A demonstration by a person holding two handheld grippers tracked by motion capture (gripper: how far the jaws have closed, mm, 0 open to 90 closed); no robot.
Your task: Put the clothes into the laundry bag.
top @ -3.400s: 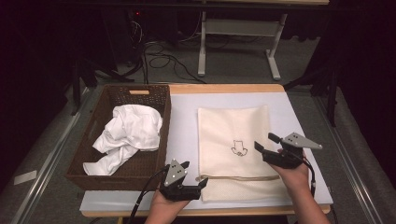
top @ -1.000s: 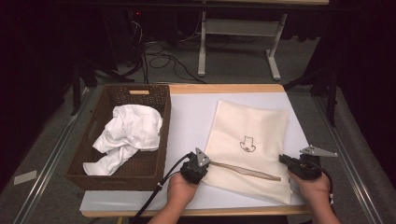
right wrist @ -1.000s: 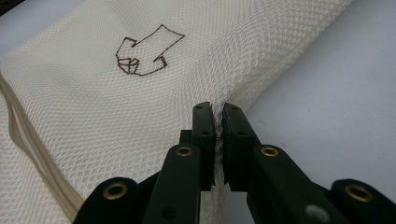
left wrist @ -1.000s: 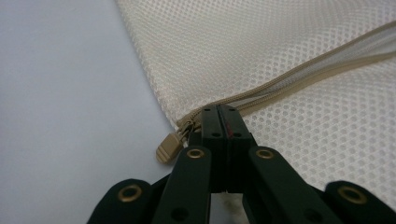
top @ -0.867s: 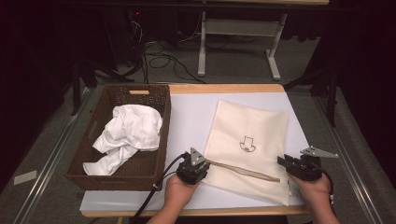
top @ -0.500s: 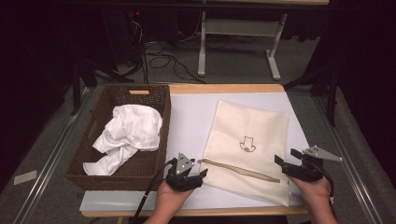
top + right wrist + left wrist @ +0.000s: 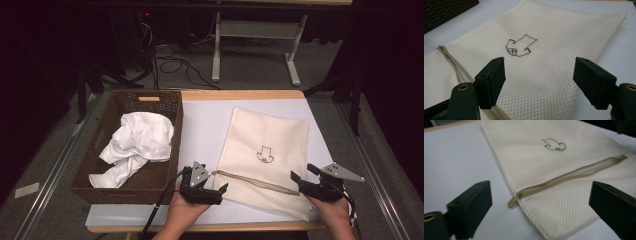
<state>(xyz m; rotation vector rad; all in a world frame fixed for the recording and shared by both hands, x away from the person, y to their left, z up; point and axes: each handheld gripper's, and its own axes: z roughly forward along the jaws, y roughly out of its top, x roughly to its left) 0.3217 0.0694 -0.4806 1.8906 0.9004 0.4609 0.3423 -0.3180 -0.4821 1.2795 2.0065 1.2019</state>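
1. Starting at the far left of the bench [image 7: 205,125], you have a dark wicker basket [image 7: 100,150] with a crumpled white cloth [image 7: 137,145] lying inside it.
2. Just right of the basket's near corner, your left tongs [image 7: 216,192] hang above the bench's near edge. Their jaws have just been opening and now stand spread wide, with nothing between them.
3. In the left gripper view, the tan zipper pull [image 7: 513,201] lies on the white surface ahead of those jaws, untouched.
4. Right of centre lies the cream mesh bag [image 7: 267,150], flat on the bench and turned slightly, with a small brown arrow-like mark [image 7: 265,154] near its middle.
5. Its zipper [image 7: 255,181] runs across the near part of the bag, from beside your left tongs toward your right ones.
6. At the bag's near right corner, your right tongs [image 7: 302,174] are spread apart, hovering over the mesh and gripping nothing.
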